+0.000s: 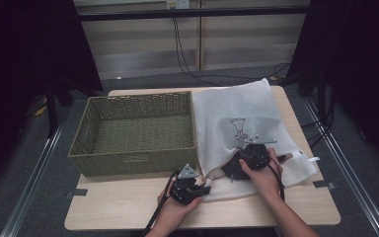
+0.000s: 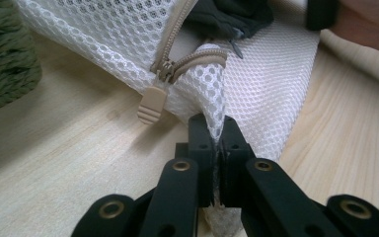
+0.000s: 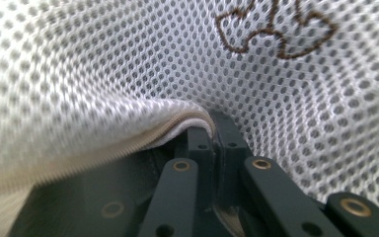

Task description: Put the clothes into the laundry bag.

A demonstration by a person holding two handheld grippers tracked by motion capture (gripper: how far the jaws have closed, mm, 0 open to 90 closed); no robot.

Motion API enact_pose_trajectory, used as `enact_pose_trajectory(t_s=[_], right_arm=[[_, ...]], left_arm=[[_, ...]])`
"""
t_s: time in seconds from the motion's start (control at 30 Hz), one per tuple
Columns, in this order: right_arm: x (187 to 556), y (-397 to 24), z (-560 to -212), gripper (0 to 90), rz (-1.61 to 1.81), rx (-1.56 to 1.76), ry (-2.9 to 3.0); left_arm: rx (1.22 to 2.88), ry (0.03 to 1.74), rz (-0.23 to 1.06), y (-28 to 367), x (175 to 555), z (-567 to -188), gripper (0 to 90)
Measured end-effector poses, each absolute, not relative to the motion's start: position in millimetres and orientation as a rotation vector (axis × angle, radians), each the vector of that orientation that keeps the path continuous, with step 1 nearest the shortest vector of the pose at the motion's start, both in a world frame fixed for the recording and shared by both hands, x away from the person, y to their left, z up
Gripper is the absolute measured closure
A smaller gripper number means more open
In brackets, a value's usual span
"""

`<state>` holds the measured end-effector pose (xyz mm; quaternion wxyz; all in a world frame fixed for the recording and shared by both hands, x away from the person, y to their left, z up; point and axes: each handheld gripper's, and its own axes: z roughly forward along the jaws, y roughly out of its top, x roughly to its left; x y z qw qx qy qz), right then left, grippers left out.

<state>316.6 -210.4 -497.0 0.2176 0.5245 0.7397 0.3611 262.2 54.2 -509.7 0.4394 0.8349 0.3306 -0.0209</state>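
Holding open the white mesh zip-up laundry bag (image 1: 237,123): left gripper (image 2: 216,148) clenched on mesh just below the beige zipper pull (image 2: 151,104), right gripper (image 3: 212,136) clenched on the zipper hem. Next, probably widening the mouth around the dark garment (image 2: 227,17) beyond the jaws.

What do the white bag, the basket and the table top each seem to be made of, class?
White bag: probably synthetic mesh fabric, matte; small regular holes show all over.
Basket: apparently woven green cord or fibre, matte; plaited strands show.
Table top: pale wood or wood-look laminate, smooth; faint grain lines show.
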Motion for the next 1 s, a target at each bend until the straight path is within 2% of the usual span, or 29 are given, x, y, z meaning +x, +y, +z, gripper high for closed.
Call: enact_pose_trajectory(t_s=[0.2,0.4,0.5,0.7,1.0], right_arm=[[282,-230,-489,87.6,1.081,1.443,2.100],[236,-236,-458,83.8,1.170,1.330,2.109],[219,-233,-454,87.4,1.145,1.264,2.157],[230,-226,-490,88.7,1.031,1.297,2.335],[261,-225,-495,88.9,0.948,1.414,2.237]], left_arm=[[2.062,0.854,-0.060,57,265,-509,85.1],[2.068,0.859,-0.044,57,263,-508,82.2],[2.073,0.851,-0.025,55,262,-508,82.3],[2.081,0.837,-0.009,54,261,-508,84.2],[2.121,0.776,-0.069,54,261,-507,88.2]])
